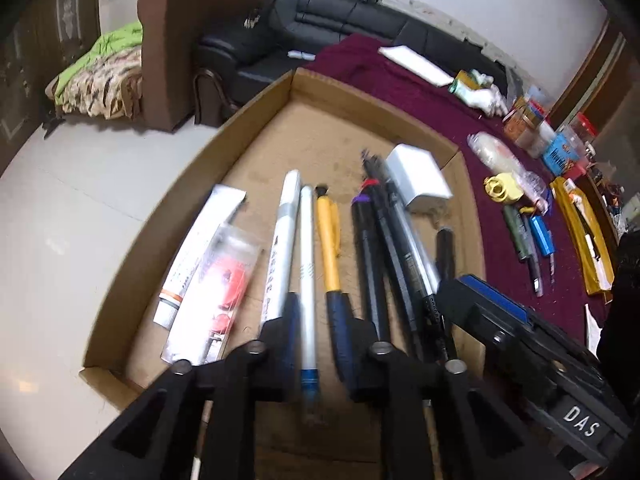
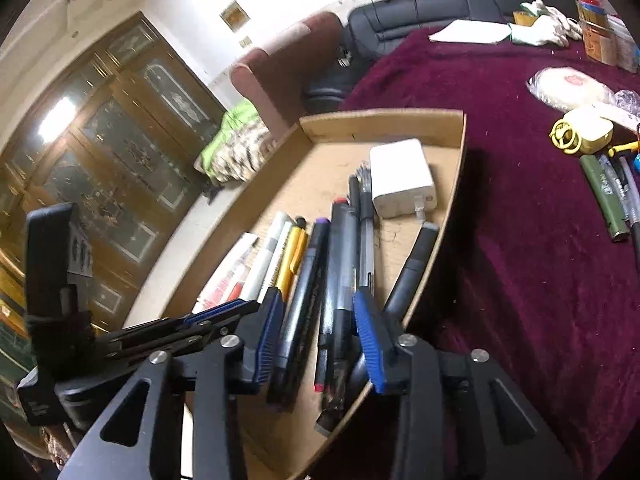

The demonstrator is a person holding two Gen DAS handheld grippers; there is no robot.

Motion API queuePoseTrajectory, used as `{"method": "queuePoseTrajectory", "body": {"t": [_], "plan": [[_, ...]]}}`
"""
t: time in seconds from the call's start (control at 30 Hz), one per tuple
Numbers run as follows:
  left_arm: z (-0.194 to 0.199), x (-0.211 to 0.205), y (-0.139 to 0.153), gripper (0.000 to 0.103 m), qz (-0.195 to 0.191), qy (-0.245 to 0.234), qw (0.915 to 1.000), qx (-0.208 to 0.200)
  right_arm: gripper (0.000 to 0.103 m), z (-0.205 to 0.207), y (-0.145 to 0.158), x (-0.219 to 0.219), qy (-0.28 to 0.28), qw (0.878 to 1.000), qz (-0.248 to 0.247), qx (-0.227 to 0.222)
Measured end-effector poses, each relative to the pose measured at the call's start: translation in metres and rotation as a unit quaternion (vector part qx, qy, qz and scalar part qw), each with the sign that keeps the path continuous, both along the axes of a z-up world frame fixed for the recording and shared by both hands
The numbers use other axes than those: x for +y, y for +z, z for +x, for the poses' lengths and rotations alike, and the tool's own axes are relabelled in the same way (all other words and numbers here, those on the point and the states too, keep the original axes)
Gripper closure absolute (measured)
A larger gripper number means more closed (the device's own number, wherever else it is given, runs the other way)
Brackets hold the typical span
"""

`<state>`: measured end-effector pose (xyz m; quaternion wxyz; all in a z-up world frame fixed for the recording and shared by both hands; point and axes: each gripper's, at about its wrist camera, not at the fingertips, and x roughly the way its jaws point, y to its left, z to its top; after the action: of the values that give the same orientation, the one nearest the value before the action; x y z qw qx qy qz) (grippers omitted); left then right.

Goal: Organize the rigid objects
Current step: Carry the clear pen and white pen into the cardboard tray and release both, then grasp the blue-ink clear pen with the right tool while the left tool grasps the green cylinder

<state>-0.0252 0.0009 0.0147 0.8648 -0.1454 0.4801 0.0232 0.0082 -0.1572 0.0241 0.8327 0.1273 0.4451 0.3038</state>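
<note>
A shallow cardboard tray on the maroon cloth holds a row of pens and markers: a white pen, a silver marker, a yellow pen, black markers, a white tube, a red packet and a white charger. My left gripper hovers open over the white pen, holding nothing. My right gripper hovers open over the black markers, empty.
On the cloth right of the tray lie a green lighter, more pens, a yellow case, a blue item, a plastic bag and jars. A black sofa and brown armchair stand behind.
</note>
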Motion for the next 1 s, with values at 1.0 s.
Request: {"method": "queuePoseTrajectory", "body": {"t": [1.0], "plan": [[0.049, -0.196, 0.019, 0.044, 0.001, -0.164, 0.9864, 0.007, 0.061, 0.060, -0.006, -0.290, -0.267, 0.962, -0.032, 0.046]]}}
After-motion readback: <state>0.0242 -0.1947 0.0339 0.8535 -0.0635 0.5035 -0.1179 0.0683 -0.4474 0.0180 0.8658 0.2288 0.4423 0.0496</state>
